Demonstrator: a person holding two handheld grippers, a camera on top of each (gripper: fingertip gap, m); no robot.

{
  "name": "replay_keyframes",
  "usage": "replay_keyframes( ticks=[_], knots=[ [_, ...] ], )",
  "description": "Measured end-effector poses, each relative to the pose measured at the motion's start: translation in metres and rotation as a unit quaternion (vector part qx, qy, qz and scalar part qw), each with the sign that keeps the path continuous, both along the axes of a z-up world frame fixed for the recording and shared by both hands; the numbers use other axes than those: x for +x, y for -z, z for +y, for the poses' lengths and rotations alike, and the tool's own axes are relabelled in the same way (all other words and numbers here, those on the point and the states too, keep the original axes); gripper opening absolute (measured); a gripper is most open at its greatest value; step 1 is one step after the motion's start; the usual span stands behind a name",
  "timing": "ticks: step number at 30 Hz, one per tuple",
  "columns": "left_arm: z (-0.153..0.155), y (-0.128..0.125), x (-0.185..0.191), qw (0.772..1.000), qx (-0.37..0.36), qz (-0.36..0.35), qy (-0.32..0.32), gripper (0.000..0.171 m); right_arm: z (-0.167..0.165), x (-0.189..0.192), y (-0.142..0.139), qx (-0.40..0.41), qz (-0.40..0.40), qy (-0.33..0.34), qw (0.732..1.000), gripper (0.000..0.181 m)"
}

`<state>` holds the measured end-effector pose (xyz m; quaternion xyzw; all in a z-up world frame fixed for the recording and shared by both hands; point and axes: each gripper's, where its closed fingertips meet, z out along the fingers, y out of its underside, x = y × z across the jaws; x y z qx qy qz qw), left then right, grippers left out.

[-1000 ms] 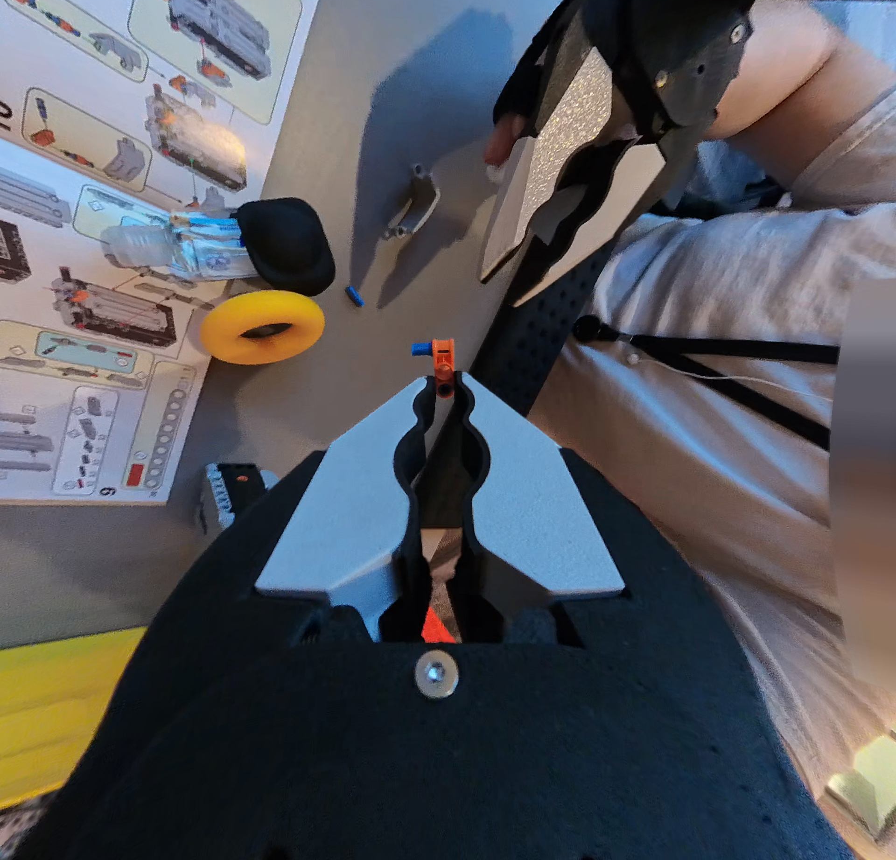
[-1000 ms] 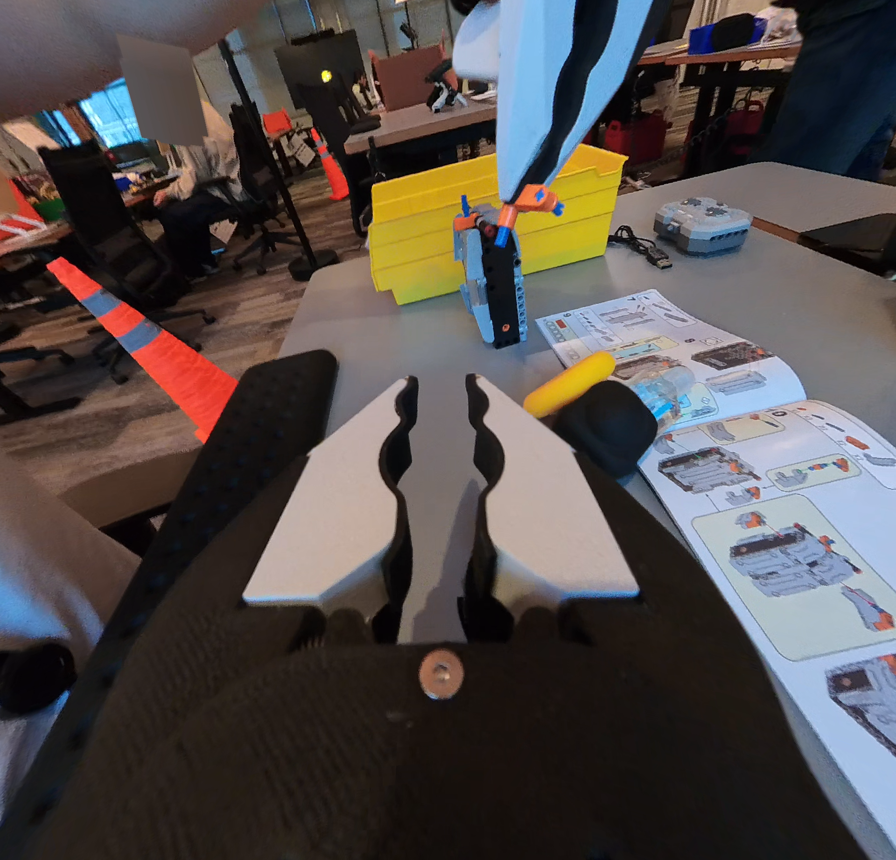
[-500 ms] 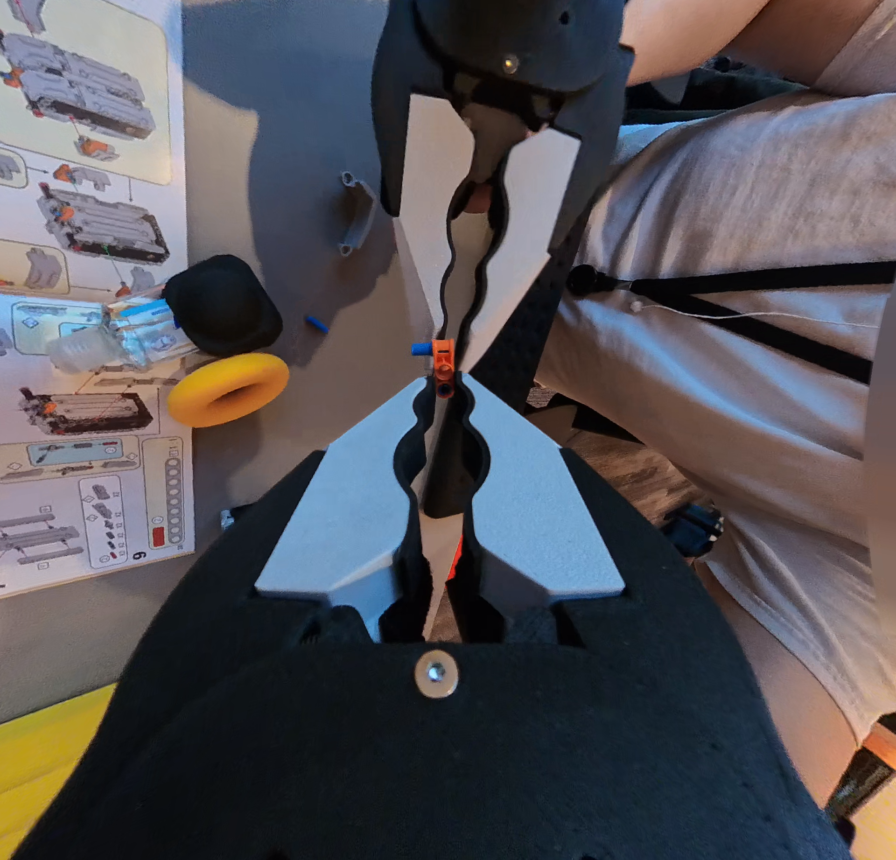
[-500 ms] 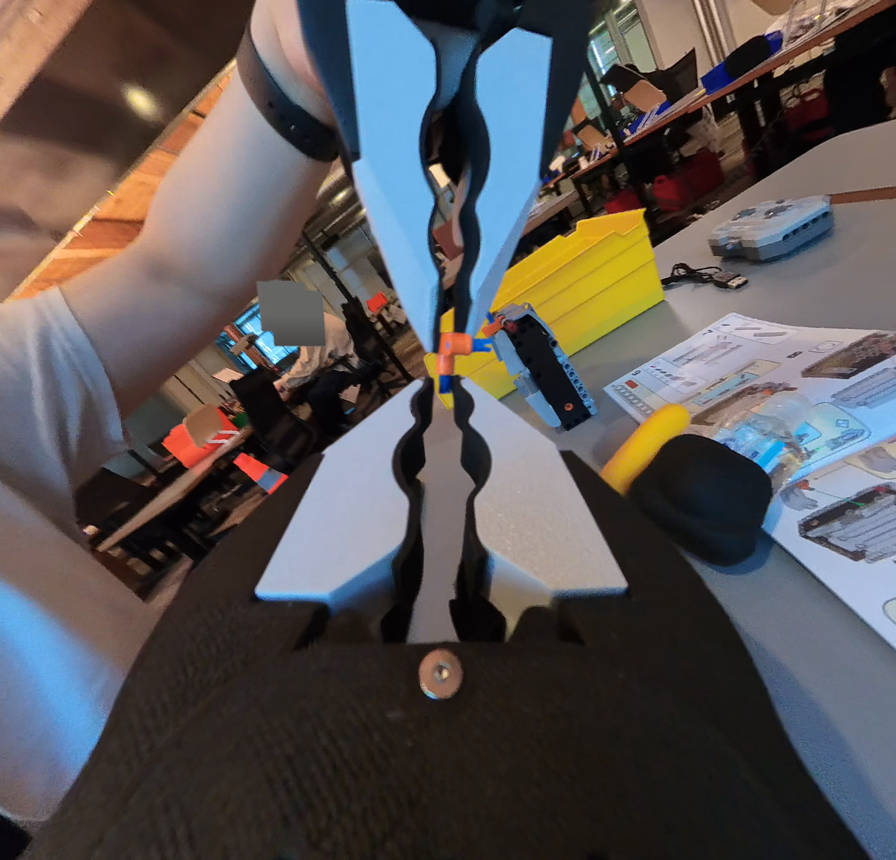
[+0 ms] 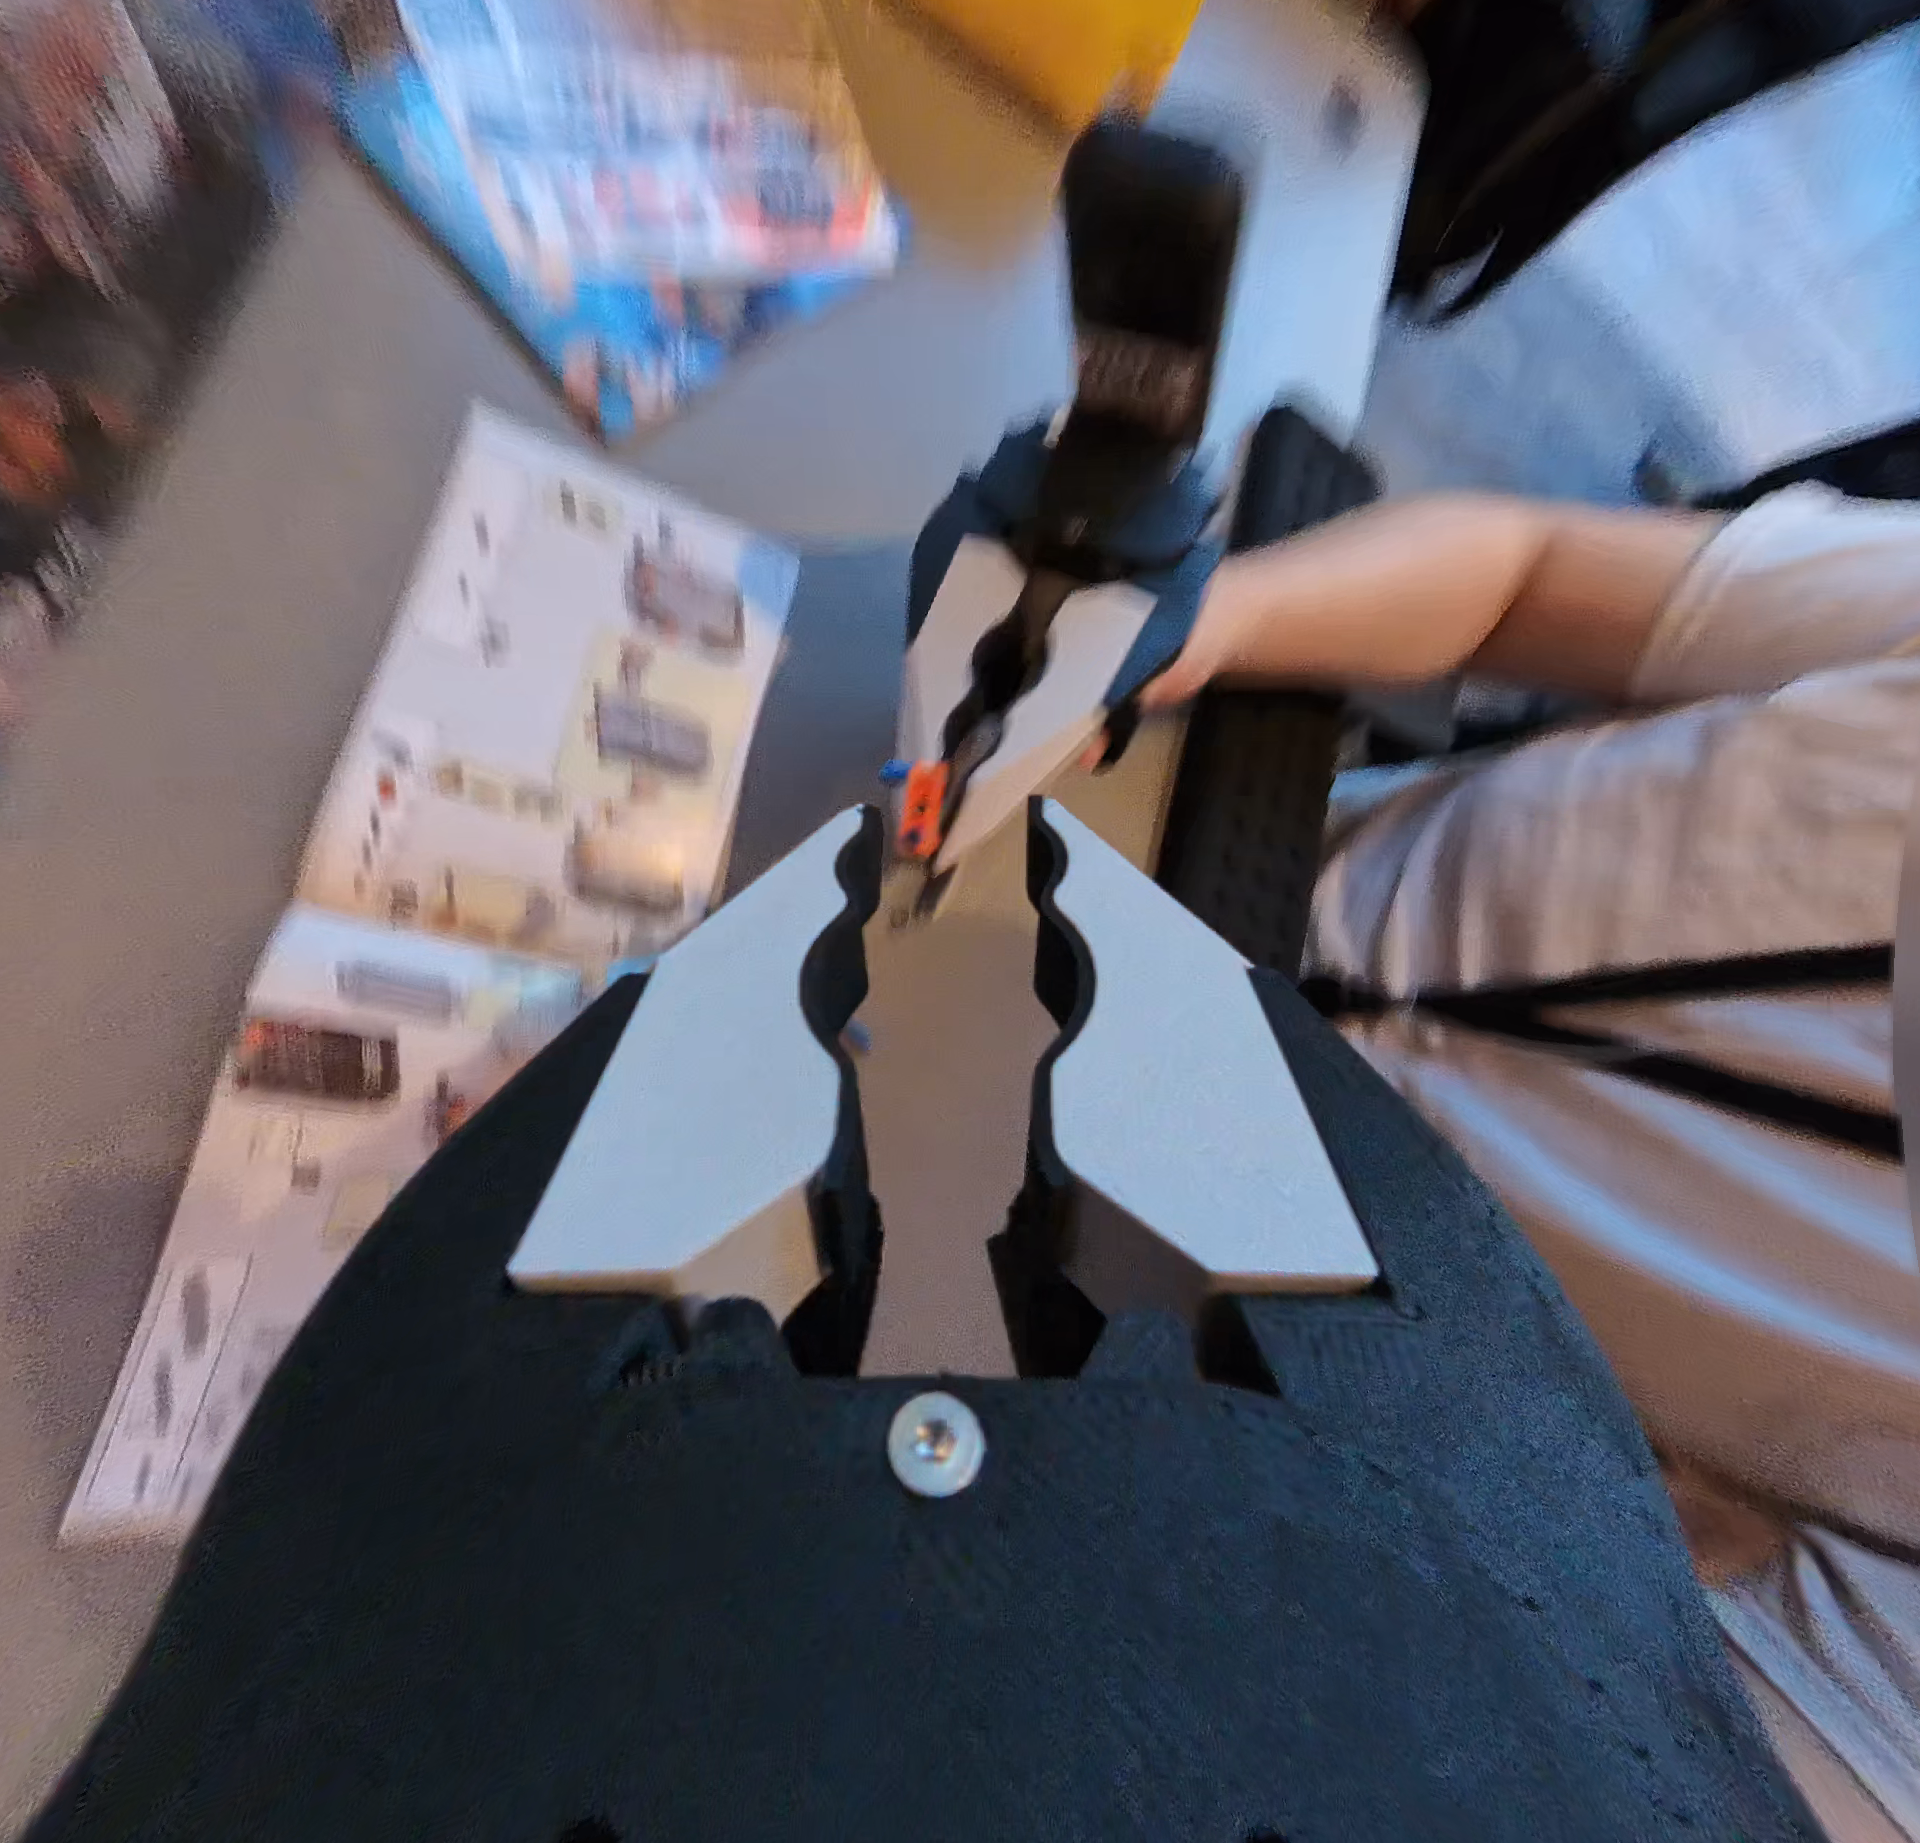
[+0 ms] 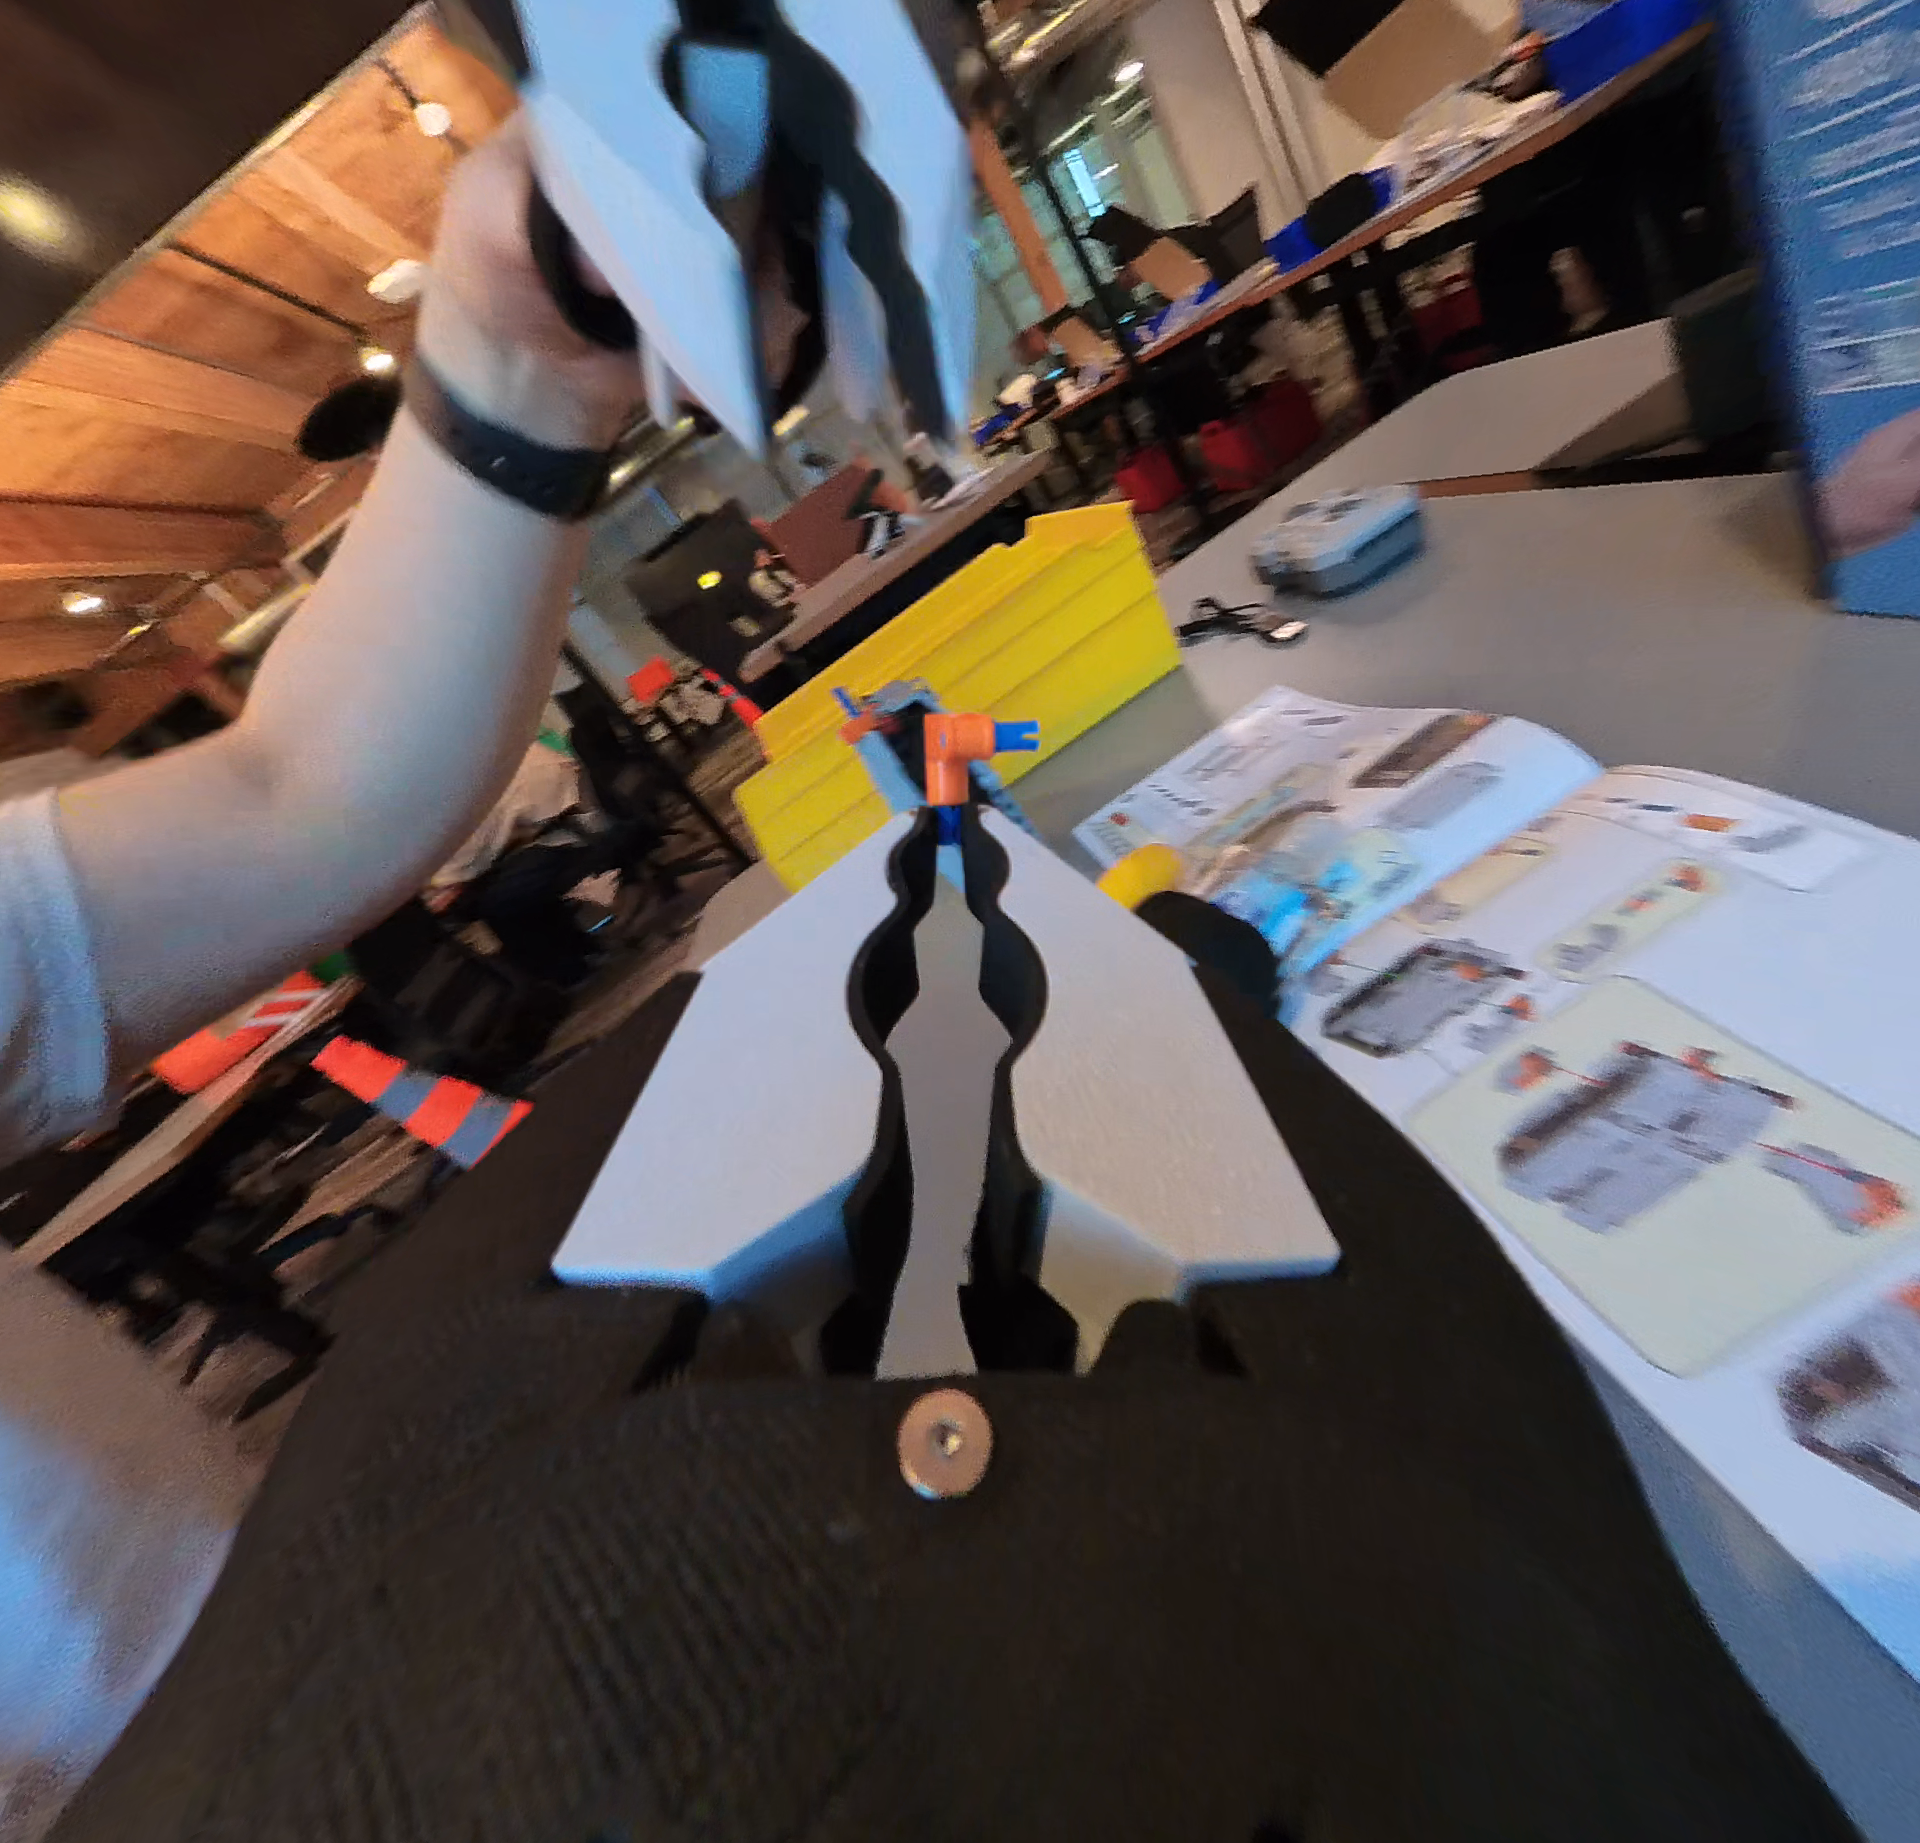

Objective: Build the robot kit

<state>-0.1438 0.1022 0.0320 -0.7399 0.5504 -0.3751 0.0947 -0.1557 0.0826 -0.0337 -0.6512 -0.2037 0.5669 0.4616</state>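
Note:
My right gripper (image 6: 945,829) is shut on a small orange elbow connector (image 6: 951,754) with blue pins, held upright at its fingertips above the grey table (image 6: 1621,609). My left gripper (image 5: 951,822) is open and empty. In the right wrist view it (image 6: 847,417) hangs above and left of the connector, apart from it. In the blurred left wrist view the right gripper (image 5: 940,832) and the connector (image 5: 923,804) sit just beyond my left fingertips. A grey and black brick assembly (image 6: 891,704) stands behind the connector.
A yellow bin (image 6: 966,640) stands behind the assembly. An open instruction booklet (image 6: 1558,910) lies to the right, with a yellow wheel (image 6: 1138,874) and a black lump (image 6: 1216,946) at its near edge. A grey hub (image 6: 1340,536) and a blue box (image 6: 1829,235) lie farther right. The grippers' ends are close to 7 cm from one another.
The left gripper has opened, let go of the orange connector and pulled up and away. The right gripper has shut on the connector and now holds it alone.

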Motion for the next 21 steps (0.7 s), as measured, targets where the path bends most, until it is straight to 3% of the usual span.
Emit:
replay_keyframes(
  ticks=[3, 6, 9, 14, 18, 21],
  knots=[
    [0.009, -0.057, 0.007, 0.978, 0.040, -0.190, -0.076, 0.024, 0.015, 0.006, 0.006, -0.012, 0.003, 0.034, 0.999, 0.003],
    [0.006, -0.093, -0.007, 0.934, 0.135, -0.297, -0.145, 0.029, 0.029, 0.010, 0.008, -0.013, 0.001, 0.073, 0.997, 0.003],
    [-0.006, -0.122, -0.023, 0.890, 0.182, -0.371, -0.192, 0.044, 0.042, 0.009, 0.008, -0.009, -0.001, 0.103, 0.995, 0.003],
    [-0.019, -0.138, -0.054, 0.859, 0.183, -0.418, -0.231, 0.052, 0.051, 0.001, 0.007, 0.003, -0.007, 0.119, 0.993, 0.003],
    [0.008, -0.128, -0.093, 0.845, 0.203, -0.391, -0.302, 0.049, 0.049, 0.003, 0.012, 0.007, -0.019, 0.121, 0.992, 0.003],
    [0.019, -0.127, -0.113, 0.838, 0.205, -0.392, -0.322, 0.046, 0.050, 0.006, 0.011, 0.004, -0.013, 0.120, 0.993, 0.003]
  ],
)
